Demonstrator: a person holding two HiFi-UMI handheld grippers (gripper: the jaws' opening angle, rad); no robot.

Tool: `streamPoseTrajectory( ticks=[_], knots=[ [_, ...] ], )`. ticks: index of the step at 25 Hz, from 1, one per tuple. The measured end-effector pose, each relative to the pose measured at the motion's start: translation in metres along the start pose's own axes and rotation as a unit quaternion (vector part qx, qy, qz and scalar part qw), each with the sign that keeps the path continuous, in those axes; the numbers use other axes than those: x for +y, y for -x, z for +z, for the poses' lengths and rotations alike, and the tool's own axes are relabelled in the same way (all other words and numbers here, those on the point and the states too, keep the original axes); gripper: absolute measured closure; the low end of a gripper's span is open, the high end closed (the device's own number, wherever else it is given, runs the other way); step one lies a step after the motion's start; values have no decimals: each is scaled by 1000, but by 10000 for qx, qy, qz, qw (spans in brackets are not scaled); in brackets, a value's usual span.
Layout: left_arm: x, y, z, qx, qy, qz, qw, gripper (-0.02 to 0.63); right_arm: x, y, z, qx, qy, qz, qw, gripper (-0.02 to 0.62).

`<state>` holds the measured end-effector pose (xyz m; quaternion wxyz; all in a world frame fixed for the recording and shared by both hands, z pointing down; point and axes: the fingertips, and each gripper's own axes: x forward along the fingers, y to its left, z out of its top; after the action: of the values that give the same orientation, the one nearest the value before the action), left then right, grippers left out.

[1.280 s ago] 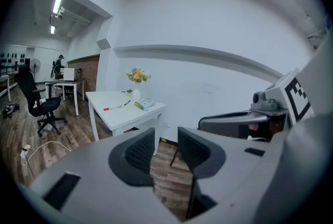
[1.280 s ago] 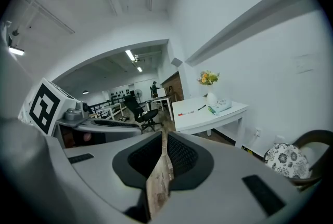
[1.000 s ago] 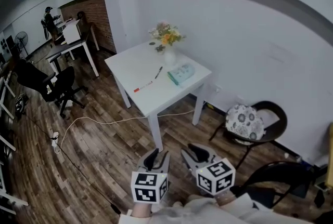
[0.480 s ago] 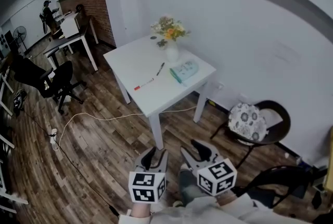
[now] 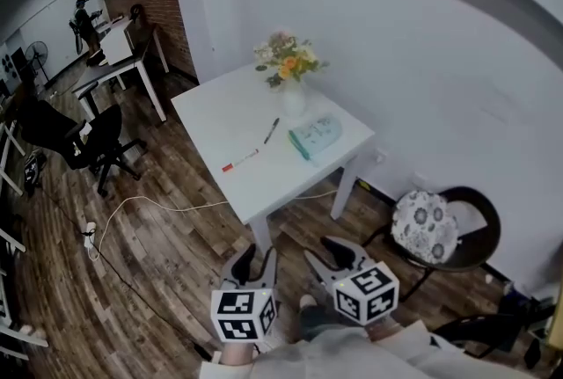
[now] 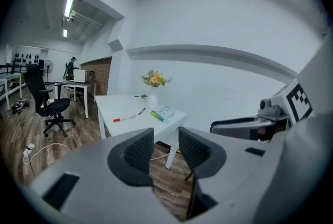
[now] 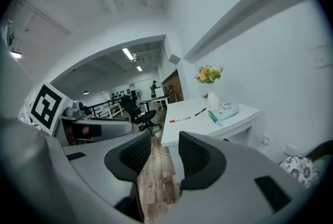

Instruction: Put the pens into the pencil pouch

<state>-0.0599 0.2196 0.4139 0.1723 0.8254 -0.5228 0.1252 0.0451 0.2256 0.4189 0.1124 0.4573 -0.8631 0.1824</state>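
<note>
1. Nearest us, the left gripper (image 5: 254,261) hovers over the wooden floor (image 5: 176,258), short of the table. Its jaws stand a little apart and grip nothing; only floorboards show in the gap.
2. Just to its right is the right gripper (image 5: 327,251). Its jaws have just been opening and now stand wide apart, with nothing between them.
3. On the floor to the left, a white cable (image 5: 149,207) trails toward the table's near corner.
4. To the right, by the wall, stands a dark chair (image 5: 489,215) with a flowered cushion (image 5: 424,223).
5. Farther off is the white table (image 5: 211,113). Two pens lie on it: a white pen with a red cap (image 5: 239,161) near the near edge, and a black pen (image 5: 272,130) just beyond it. We see them apart from each other.
6. The pencil pouch (image 5: 316,136), pale green, lies flat to the right of the pens by the table's right edge, touching neither.
7. Just beyond the pouch, a white vase (image 5: 293,98) of flowers stands upright.
8. Far left, we see a black office chair (image 5: 84,140), a desk (image 5: 114,74) and a person (image 5: 84,21).
</note>
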Motion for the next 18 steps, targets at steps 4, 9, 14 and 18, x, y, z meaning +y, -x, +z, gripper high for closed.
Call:
streamPoseTrajectory(
  ticks=[4,9,14,18],
  knots=[
    [8,-37,26,-46,-12,62,10000,477,-30,-25,25,-50,76,67,9999,451],
    [9,-81,47,-97,-33,100,9999,477,-65,-51,46,-50,164,205,9996,451],
    [10,-111,52,-22,13,151,9999,476,-96,-65,56,-95,140,154,9997,451],
    [10,-123,50,93,13,155,9998,477,-115,-67,53,-53,-37,52,10000,451]
  ],
)
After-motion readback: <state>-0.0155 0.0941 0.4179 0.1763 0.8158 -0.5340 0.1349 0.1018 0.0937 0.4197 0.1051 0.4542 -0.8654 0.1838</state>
